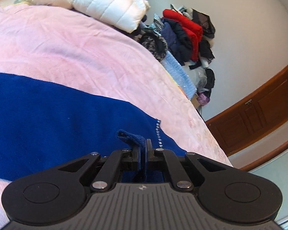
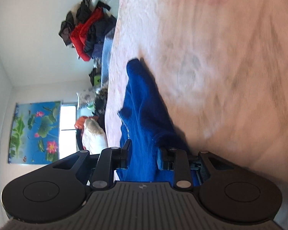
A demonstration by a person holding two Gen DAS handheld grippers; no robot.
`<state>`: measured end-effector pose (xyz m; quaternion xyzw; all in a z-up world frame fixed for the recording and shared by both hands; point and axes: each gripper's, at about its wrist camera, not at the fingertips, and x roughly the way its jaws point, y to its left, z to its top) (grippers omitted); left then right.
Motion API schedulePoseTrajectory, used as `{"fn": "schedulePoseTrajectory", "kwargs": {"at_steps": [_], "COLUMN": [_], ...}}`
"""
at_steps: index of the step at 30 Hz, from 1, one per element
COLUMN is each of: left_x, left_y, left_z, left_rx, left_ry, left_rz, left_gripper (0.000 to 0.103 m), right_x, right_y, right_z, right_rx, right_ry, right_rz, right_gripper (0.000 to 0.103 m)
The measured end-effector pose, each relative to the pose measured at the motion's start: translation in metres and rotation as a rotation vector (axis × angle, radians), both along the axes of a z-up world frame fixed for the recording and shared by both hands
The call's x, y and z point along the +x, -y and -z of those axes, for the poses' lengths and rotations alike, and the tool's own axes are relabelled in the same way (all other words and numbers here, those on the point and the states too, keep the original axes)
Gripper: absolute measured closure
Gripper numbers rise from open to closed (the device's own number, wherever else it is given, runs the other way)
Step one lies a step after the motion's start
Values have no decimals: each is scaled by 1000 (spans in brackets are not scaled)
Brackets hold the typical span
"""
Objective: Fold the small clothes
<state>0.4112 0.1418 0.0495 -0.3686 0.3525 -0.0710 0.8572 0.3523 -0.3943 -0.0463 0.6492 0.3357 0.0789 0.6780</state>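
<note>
While pinched, rumpled blue garment (image 1: 57,115) on bed.

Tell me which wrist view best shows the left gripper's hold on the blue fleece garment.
The left wrist view: the left gripper is shut on a fold of the blue fleece garment, sharp and close. The right wrist view is blurred, showing only the garment beyond the open right gripper, not the hold.

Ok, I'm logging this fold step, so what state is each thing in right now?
blue garment: spread on the bed, one edge pinched.
left gripper: shut on the blue garment's edge.
right gripper: open, fingers either side of the garment, not clamping.
pink blanket: lying flat, lightly wrinkled.
wooden door: closed.
</note>
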Motion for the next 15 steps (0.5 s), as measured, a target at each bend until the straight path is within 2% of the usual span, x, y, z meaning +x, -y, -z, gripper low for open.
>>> {"fn": "schedulePoseTrajectory", "kwargs": {"at_steps": [1, 3, 6, 8, 9, 12, 15], "left_x": [3, 5, 5, 4, 3, 0, -2], "left_y": [-3, -5, -4, -5, -6, -6, -6], "left_z": [3, 10, 15, 17, 18, 22, 23], "left_rx": [-20, -5, 19, 17, 16, 20, 39], "left_ry": [-18, -44, -59, -64, -68, -83, -100], "left_rz": [-1, 4, 16, 12, 7, 0, 2], "left_gripper": [99, 99, 99, 99, 99, 99, 99], "right_x": [-2, -5, -5, 5, 15, 67, 117], "right_y": [-3, -10, -21, -27, -30, -36, -42], "right_z": [-4, -17, -50, -74, -84, -93, -85], "right_rx": [-22, -100, -253, -394, -463, -611, -740], "right_ry": [-11, -6, 76, 144, 172, 200, 140], "right_rz": [-30, -98, -177, -193, -197, -271, -353], "right_gripper": [68, 66, 65, 65, 63, 42, 42]}}
